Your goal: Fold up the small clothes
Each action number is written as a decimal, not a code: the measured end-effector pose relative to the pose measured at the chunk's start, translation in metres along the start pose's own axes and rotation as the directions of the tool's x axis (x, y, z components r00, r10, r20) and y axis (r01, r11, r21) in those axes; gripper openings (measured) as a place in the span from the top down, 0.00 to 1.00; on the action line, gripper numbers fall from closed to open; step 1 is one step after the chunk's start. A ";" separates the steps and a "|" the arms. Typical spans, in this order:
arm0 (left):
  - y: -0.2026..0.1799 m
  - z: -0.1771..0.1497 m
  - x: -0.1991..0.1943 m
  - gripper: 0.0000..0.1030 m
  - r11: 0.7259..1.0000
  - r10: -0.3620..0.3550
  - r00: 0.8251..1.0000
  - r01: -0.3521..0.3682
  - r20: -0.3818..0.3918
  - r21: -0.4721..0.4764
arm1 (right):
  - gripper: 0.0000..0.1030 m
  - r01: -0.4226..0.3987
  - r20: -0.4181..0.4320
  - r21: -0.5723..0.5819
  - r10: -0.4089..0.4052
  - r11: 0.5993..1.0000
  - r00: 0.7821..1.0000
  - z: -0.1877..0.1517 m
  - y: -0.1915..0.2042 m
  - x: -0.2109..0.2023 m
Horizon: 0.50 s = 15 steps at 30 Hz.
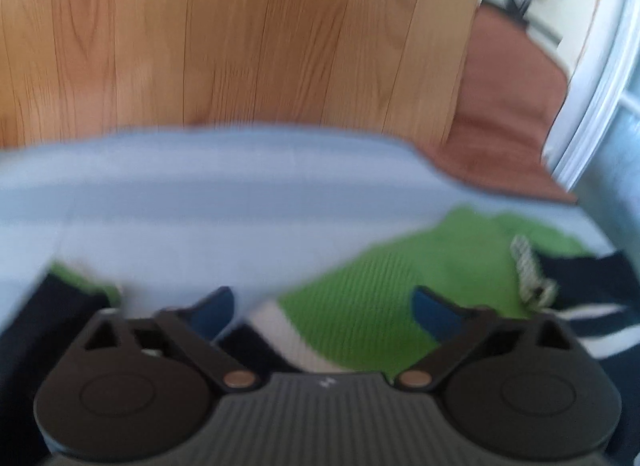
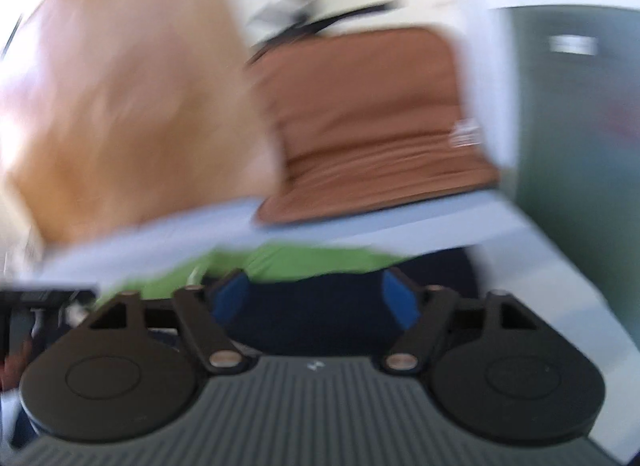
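We see a pale blue counter (image 1: 168,201) stretched across the middle of the left wrist view, with a wood-grain panel (image 1: 240,37) filling the upper frame behind it and a brown cushion (image 1: 508,105) at the right. Both views are blurred by motion.

On the counter lies the task's garment (image 1: 360,302), a small green ribbed piece with dark navy parts and white stripes; it occupies the lower centre and lower right of the left wrist view. A pale drawstring (image 1: 528,270) rests on it toward the right. We cannot tell from these views how far it is folded.

In the right wrist view the same garment (image 2: 304,258) appears as a green band in the middle of the frame, with its navy part just below, and the brown cushion (image 2: 372,125) sits above it on the counter (image 2: 440,221).

The left tool (image 1: 324,306) sits low in its frame, its blue-padded jaws spread wide over the green fabric and gripping nothing we can see. The right tool (image 2: 316,298) likewise has its jaws wide apart, the navy cloth showing between them; we see no pad pressing on it.
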<state>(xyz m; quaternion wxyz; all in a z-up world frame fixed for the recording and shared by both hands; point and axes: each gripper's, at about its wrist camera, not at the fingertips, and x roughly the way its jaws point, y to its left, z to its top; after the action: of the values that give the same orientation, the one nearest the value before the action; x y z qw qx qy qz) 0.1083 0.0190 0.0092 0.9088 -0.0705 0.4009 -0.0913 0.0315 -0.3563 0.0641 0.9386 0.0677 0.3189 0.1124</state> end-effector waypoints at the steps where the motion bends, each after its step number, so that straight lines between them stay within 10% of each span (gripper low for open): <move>1: -0.004 -0.005 -0.002 0.30 0.999 0.026 0.999 -0.027 0.035 0.026 | 0.20 -0.014 -0.053 -0.042 0.011 0.999 0.999 -0.001 0.012 0.017; 5: -0.019 -0.013 -0.008 0.88 0.989 0.093 0.994 -0.099 0.052 0.109 | 0.22 -0.097 -0.136 -0.141 0.078 0.985 0.988 -0.008 0.036 0.059; 6: -0.018 -0.012 -0.012 0.90 0.991 0.091 0.994 -0.096 0.055 0.089 | 0.27 -0.088 -0.143 -0.167 0.064 0.982 0.988 -0.014 0.041 0.066; 8: -0.010 -0.010 -0.019 0.91 0.996 0.080 0.994 -0.083 0.073 0.037 | 0.73 -0.039 -0.121 -0.251 0.009 0.967 0.993 -0.016 0.052 0.072; 10: -0.001 -0.006 -0.025 0.91 0.997 0.080 0.993 -0.080 0.089 0.000 | 0.88 -0.006 -0.087 -0.227 -0.014 0.974 0.996 -0.004 0.051 0.069; 15: 0.001 -0.001 -0.028 0.90 0.998 0.064 0.995 -0.064 0.081 -0.002 | 0.88 0.119 0.200 0.067 -0.130 0.991 0.971 0.044 -0.021 -0.003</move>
<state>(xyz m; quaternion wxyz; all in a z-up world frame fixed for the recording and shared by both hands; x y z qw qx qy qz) 0.0888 0.0260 0.0280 0.9268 -0.0612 0.3657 -0.0592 0.0603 -0.3800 0.0963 0.9694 0.0843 0.2276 0.0370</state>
